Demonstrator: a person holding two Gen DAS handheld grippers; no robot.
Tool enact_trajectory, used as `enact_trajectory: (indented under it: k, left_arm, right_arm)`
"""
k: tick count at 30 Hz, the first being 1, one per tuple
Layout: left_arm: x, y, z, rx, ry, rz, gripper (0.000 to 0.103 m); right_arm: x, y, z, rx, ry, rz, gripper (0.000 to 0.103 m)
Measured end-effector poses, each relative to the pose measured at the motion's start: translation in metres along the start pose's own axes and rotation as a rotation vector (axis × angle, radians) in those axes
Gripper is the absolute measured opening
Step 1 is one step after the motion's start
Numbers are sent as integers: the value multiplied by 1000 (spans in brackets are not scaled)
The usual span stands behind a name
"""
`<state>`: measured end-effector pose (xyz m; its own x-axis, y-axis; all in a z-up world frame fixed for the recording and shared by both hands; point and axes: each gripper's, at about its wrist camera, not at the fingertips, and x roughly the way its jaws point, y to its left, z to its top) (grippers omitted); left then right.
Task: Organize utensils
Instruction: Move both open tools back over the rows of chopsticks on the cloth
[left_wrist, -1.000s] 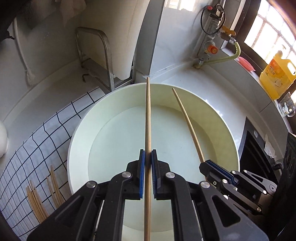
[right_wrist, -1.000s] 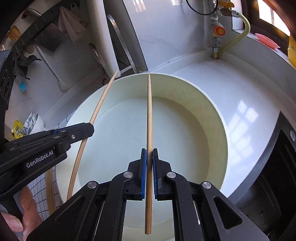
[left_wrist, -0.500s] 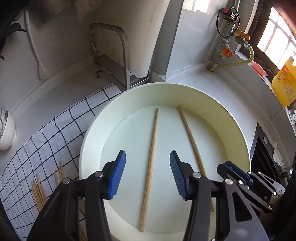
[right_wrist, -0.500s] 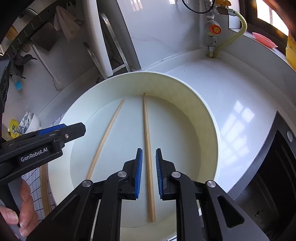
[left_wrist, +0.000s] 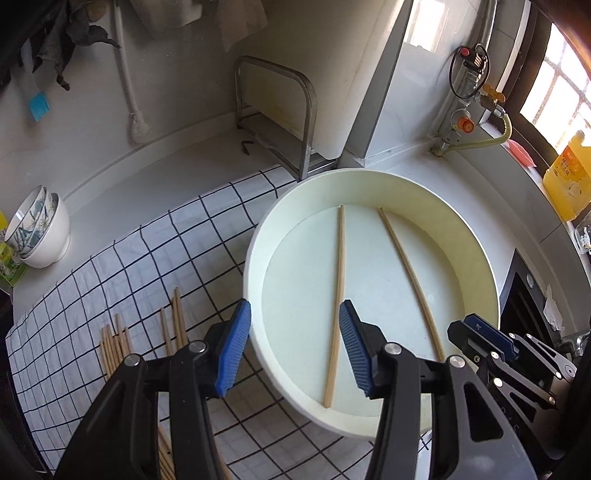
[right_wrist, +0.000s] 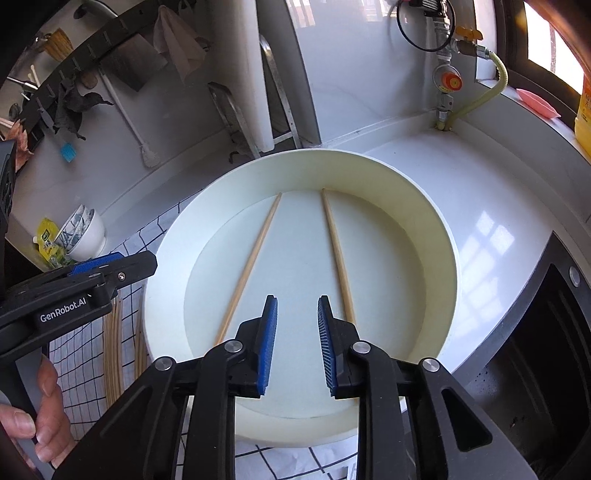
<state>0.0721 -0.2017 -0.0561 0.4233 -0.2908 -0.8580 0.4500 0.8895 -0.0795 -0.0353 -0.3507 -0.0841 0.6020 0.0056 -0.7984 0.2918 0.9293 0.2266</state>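
A round cream basin stands on the counter. Two wooden chopsticks lie loose on its floor: the left chopstick and the right chopstick. Several more chopsticks lie on the checked cloth to the left of the basin. My left gripper is open and empty above the basin's near left rim. My right gripper is open and empty above the basin's near side.
Stacked patterned bowls stand at the far left. A metal rack stands behind the basin by the wall. A gas valve with hose and a yellow oil bottle are at the right. A dark stove edge is at the right.
Both grippers let go of their chopsticks, which now lie in the basin. Both have opened wider and drawn back; the left one has shifted left over the cloth.
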Motion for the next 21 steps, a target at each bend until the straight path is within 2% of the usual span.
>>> enact_trajectory:
  k: [10, 21]
  left_arm:
    - [-40, 56, -34, -66, -32, 38, 53]
    - [-62, 137, -80, -193, -21, 107, 55]
  right_arm:
    - [-11, 62, -20, -86, 17, 49, 23]
    - [-4, 139, -42, -216, 56, 109, 26]
